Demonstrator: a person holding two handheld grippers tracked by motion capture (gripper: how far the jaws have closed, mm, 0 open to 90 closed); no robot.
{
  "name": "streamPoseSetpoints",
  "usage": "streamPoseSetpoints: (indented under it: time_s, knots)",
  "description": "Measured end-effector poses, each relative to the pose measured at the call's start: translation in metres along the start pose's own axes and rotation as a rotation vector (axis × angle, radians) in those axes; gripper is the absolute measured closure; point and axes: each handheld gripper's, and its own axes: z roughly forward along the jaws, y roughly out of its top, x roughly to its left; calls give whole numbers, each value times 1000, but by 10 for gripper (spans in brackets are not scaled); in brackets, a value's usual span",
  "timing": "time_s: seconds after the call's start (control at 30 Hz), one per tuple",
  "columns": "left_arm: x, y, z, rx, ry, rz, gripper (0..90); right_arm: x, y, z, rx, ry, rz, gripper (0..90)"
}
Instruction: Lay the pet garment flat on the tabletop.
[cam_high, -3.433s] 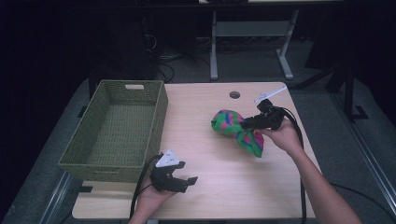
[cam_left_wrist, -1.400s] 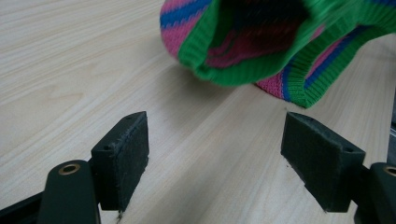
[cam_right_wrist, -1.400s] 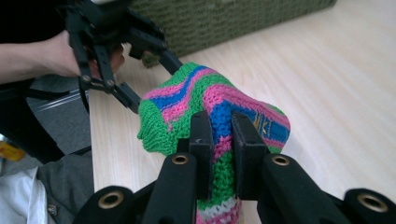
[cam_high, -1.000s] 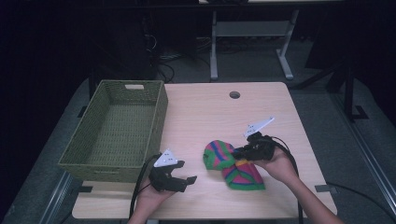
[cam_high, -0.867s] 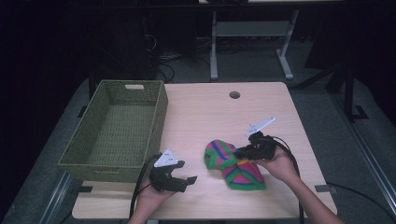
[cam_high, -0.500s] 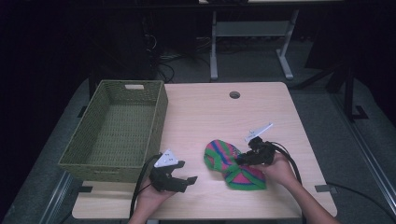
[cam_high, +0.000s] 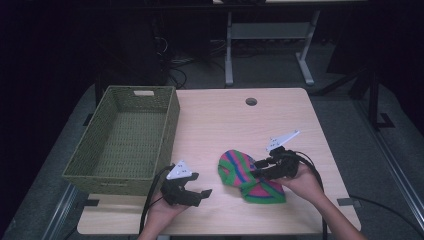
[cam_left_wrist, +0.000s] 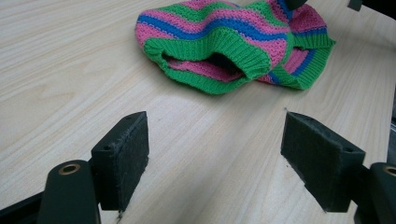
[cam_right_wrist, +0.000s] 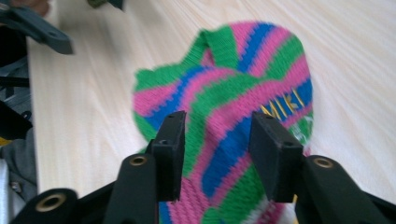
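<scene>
Chunky ribbed-knit pink, green & blue striped wool hat (cam_left_wrist: 224, 42) on smooth matt pale wood-grain table (cam_high: 225, 125), w/ coarse woven olive-green wicker basket (cam_high: 95, 160) & matt black plastic jaws w/ rough-looking pads.

Light wood table (cam_high: 225, 120) on grey carpet floor (cam_high: 345, 105); metal desk frame (cam_high: 270, 35) behind; dark, unlit room surround.

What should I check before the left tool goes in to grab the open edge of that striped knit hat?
1. Left tool open, nothing between its jaws: ok.
2. Pink, green and blue striped knit hat lying on the light wooden table, green ribbed opening facing the left tool: ok.
3. Bare table between left tool and hat: ok.
4. Right tool over the hat, jaws apart, no pinch visible: not ok.
5. Green woven basket has room for the hat: ok.
</scene>
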Motion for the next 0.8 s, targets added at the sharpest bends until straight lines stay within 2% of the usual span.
streamPoseSetpoints:
  time_s: [0.03, 0.1, 0.13, 0.17, 0.23, 0.3, 0.33, 0.37, 0.47, 0.5, 0.53, 0.63, 0.7, 0.8]
  knots:
    - [0, 0, 0, 0, -1, -3, 230, 7, 3, -3, -10, 4, -36, 540]
    - [0, 0, 0, 1, 0, 2, 230, 14, 6, -4, -17, 10, -69, 542]
    - [0, 0, 0, 1, 0, 2, 230, 14, 6, -4, -17, 10, -69, 542]
    - [0, 0, 1, 2, -2, 4, 230, 22, 10, -2, -13, 36, -102, 544]
    - [-1, 0, 1, 4, -2, 5, 230, 26, 12, 0, -1, 43, -112, 544]
    - [-1, 0, 1, 3, -2, 6, 231, 31, 14, 10, 28, 59, -151, 544]
    - [0, 0, 0, 3, -1, 6, 231, 31, 14, 10, 28, 59, -151, 544]
    - [0, 0, 0, 3, 0, 6, 230, 34, 14, 17, 42, 57, -162, 528]
    - [0, 0, 0, 2, 1, 6, 230, 38, 12, 33, 94, 20, -199, 528]
    - [0, 0, 0, 2, 1, 6, 230, 38, 12, 33, 94, 20, -199, 528]
    - [0, -1, 0, -2, -3, -3, 230, 38, 10, 44, 130, 8, -205, 540]
    - [0, 0, -1, 3, -1, 6, 230, 34, 7, 55, 165, -20, -216, 561]
    - [0, 0, 0, 4, -3, 4, 230, 32, 5, 61, 175, -29, -206, 586]
    - [-1, 0, 0, 3, -4, 0, 230, 33, 4, 63, 170, -54, -218, 637]
